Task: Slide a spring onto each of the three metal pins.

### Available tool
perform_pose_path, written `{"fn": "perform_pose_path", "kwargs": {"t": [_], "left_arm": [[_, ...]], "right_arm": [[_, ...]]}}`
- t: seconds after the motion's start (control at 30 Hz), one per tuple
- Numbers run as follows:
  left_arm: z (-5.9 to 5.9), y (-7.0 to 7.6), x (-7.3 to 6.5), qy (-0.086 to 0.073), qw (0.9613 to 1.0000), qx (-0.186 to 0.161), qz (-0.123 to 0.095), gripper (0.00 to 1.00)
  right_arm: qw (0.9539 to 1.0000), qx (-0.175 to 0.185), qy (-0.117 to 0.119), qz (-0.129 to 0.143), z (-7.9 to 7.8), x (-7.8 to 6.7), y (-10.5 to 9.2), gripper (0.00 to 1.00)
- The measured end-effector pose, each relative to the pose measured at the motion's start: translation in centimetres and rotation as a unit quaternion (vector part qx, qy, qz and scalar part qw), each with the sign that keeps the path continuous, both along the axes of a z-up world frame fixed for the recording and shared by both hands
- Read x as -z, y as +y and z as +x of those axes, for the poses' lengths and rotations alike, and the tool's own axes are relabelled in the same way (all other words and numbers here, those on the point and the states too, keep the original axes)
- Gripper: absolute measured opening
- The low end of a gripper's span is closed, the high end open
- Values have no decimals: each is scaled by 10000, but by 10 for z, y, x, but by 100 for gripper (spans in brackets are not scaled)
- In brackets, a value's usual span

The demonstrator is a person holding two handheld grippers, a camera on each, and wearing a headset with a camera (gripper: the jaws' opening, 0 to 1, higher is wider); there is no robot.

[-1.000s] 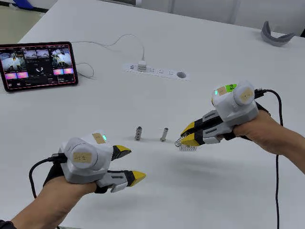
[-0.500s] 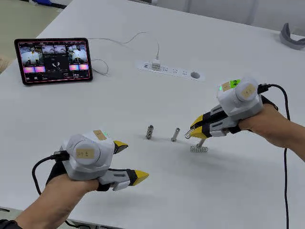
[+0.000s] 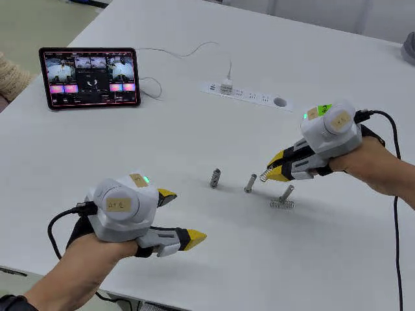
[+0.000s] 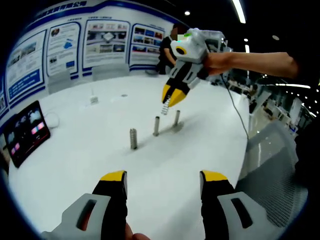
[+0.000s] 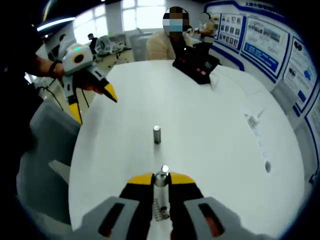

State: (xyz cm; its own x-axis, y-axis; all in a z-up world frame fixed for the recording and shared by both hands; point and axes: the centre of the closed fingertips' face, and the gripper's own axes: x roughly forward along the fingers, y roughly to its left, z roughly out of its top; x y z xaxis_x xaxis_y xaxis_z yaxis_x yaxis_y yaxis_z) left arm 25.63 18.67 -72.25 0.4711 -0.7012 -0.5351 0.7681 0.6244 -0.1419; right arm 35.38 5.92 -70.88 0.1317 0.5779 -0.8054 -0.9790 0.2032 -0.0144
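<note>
Right gripper (image 3: 275,173), risen with a spring (image 3: 264,175) pinched in its jaws, nears the middle pin (image 3: 250,183), likely the second threading; left gripper (image 3: 187,216) hovers open and empty.

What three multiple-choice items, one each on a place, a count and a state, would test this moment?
1. Where does the loose spring lie? A) beside the tablet B) on the table by the pin nearest the right gripper (right gripper) C) on the power strip
2. How many pins stand on the table? A) two B) three C) five
3. How is the left gripper? A) open and empty B) shut on a spring C) shut on a pin
Answers: 1 B, the spring lies flat beside that pin. 2 B, three pins stand in a row. 3 A, its jaws are apart with nothing between.
</note>
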Motion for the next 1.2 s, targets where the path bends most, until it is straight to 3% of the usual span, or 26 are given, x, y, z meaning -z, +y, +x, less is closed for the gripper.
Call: {"fn": "perform_pose_path", "kwargs": {"t": [0.43, 0.7, 1.2], "left_arm": [[-2, 12, 1, 46, 9999, -134, 21, 59], [-4, 12, 0, 57, 9999, -109, 26, 58], [-6, 14, 0, 63, 9999, -94, 25, 57]], "right_arm": [[9997, -210, 13, -144, 6, 10, 9, 12], [9997, -195, 65, -114, 9, 12, 9, 12], [9989, -337, 104, -295, 6, 26, 15, 12]]}}
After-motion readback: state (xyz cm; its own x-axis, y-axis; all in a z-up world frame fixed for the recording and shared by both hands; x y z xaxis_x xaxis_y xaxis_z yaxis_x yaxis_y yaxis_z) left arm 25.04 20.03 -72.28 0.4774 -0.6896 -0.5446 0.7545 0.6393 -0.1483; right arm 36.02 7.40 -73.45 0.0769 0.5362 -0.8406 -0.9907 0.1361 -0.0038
